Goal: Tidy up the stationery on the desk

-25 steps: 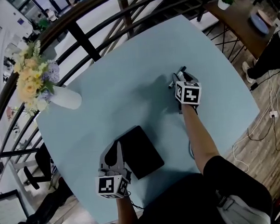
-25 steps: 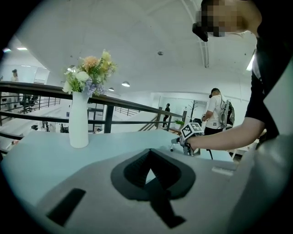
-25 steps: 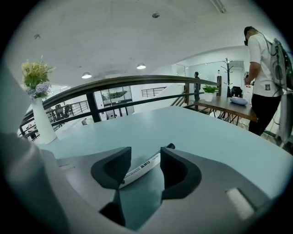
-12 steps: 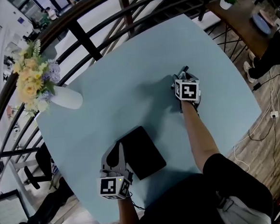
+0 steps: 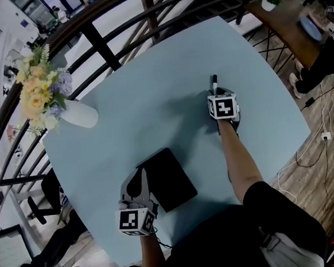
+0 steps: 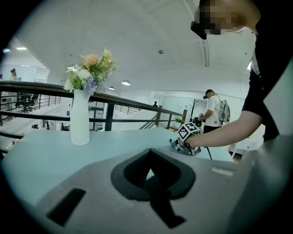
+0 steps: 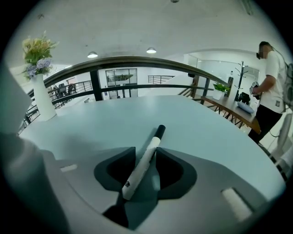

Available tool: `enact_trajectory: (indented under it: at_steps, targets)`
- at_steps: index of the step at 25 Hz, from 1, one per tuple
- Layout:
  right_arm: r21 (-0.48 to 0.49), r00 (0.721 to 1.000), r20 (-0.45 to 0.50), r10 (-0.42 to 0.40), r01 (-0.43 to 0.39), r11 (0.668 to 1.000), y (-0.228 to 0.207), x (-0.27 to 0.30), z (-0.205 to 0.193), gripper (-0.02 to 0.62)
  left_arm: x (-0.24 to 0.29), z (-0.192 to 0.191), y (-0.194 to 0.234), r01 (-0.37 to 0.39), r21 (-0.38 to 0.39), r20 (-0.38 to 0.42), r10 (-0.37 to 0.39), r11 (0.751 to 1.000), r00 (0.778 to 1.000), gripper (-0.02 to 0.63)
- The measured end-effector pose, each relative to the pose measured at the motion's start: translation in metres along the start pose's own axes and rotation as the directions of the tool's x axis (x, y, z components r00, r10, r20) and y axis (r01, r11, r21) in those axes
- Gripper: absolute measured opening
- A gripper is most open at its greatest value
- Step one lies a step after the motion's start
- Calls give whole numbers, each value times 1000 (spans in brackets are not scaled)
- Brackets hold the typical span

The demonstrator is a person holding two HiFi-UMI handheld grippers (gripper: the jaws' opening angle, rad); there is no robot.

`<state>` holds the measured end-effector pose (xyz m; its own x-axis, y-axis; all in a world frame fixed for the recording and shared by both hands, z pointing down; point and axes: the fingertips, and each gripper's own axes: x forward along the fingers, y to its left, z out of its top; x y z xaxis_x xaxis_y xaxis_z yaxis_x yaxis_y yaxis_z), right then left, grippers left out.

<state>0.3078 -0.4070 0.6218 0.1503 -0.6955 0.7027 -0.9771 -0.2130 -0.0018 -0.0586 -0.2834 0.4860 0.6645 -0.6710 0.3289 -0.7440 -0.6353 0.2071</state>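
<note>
The marker pen (image 7: 143,160) is clamped between the jaws of the right gripper (image 5: 216,94), which have just been closing; both jaw tips are seen pressed against its white barrel. Its long axis is laid along the gripper's own line. The black-capped end is pointed forward, away from the person and toward the far edge of the pale blue table (image 5: 153,102), while the rear end is tucked back between the jaws. In the right gripper view the barrel is seen leaning slightly to the right as it runs forward. Whether the capped end is touching the table cannot be told.

The black notebook (image 5: 169,180) is taken as the landmark. The pen is held well apart from it, on its far right side in the head view. The left gripper (image 5: 138,175) is held just beside the notebook's left edge, its jaws brought together with nothing between them. A white vase of flowers (image 5: 76,114) is stood well apart from the notebook, on its far left side.
</note>
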Motion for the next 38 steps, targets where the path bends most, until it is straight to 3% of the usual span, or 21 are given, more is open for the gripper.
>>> enact_trajectory:
  at_steps: [6, 10, 20, 38]
  targets:
    - [-15, 1000, -11, 5, -6, 1000, 0, -1, -1, 133, -2, 3, 1, -2, 1, 7, 2, 1000, 1000, -8]
    - [-18, 1000, -8, 7, -7, 1000, 0, -2, -1, 83, -4, 2, 3, -8, 0, 5, 8, 1000, 1000, -8]
    - [-8, 999, 52, 5, -5, 1000, -3, -22, -8, 81, -11, 6, 2, -21, 14, 14, 21, 1000, 1000, -8]
    - [-11, 971, 234, 53, -52, 999, -1, -115, -2, 81, -47, 22, -22, -41, 48, 74, 37, 998, 997, -8]
